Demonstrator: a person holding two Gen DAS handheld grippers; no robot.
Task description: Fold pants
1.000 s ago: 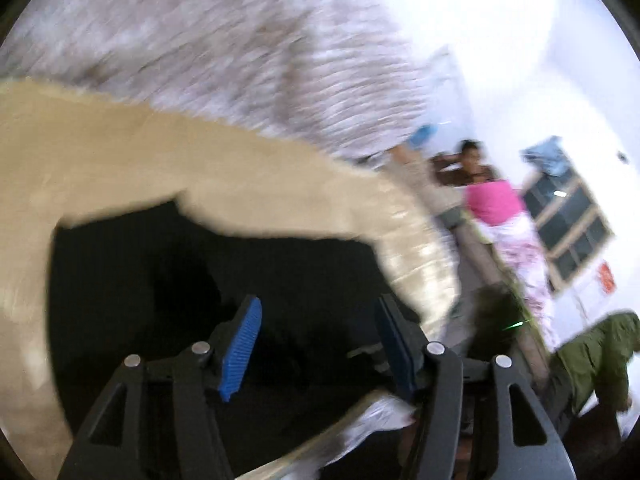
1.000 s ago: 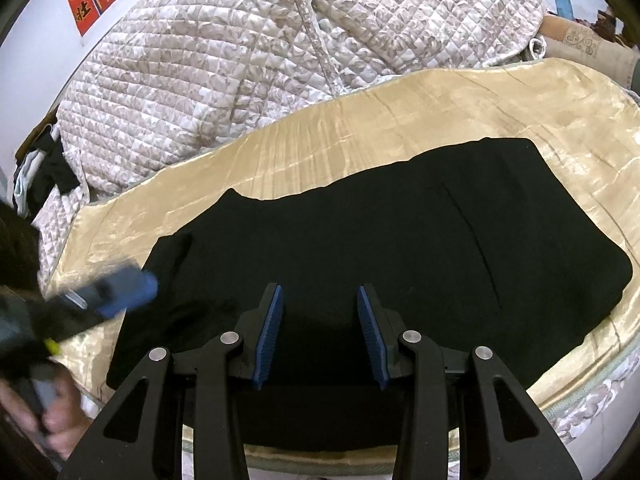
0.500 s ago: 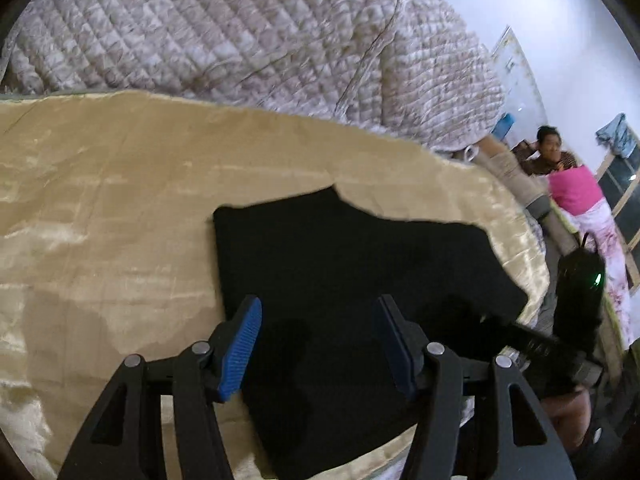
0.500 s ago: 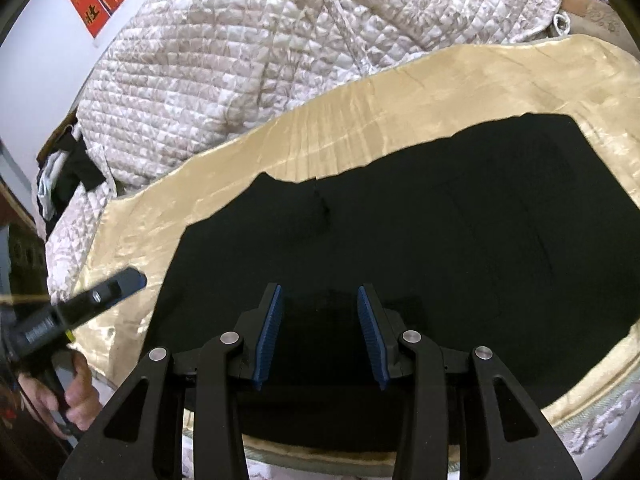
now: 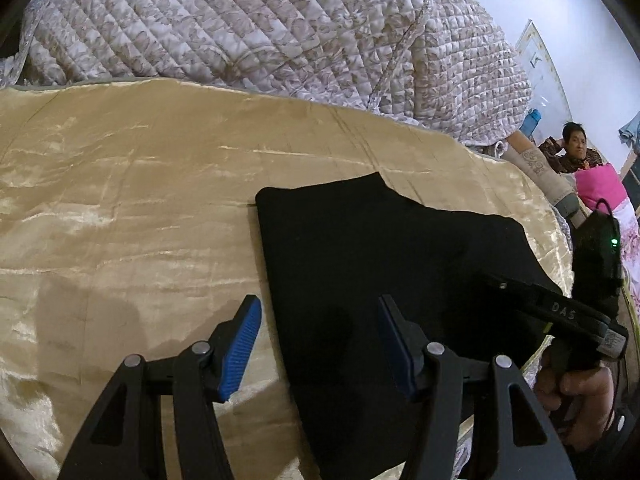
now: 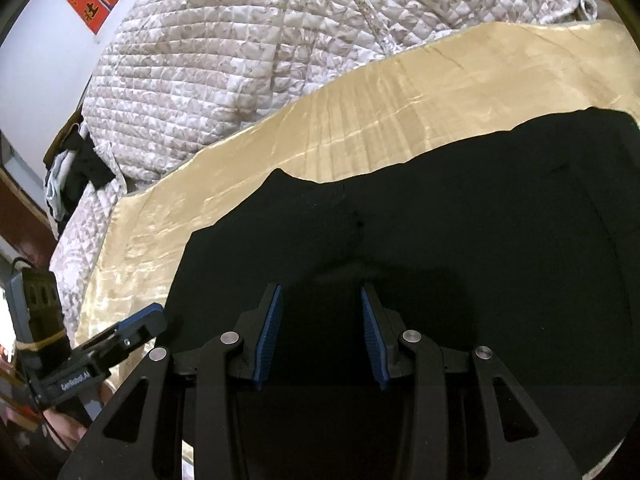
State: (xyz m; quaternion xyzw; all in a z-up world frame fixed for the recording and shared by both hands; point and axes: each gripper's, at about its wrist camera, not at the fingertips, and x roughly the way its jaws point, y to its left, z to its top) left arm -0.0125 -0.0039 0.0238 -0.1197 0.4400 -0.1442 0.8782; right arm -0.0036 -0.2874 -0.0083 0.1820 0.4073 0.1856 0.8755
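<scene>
Pants [image 5: 384,280]: black, lying folded and flat on the gold bed cover [image 5: 140,200], towards its near edge.
Bed cover: shiny gold cloth, spread on the bed under the pants; bare cloth shows beyond the pants and on their left in the left view.
Quilt [image 5: 280,28]: pale, patterned, heaped behind the pants at the far side of the bed cover.
Left tongs [image 5: 320,340]: released, nothing between them; they straddle the left edge of the pants, one blue pad over the gold cloth, the other over the black fabric.
Right tongs [image 6: 320,336]: released, empty; the gap has just narrowed a little; poised over the pants near their near edge.
Touching the fabric: cannot tell for either.
</scene>
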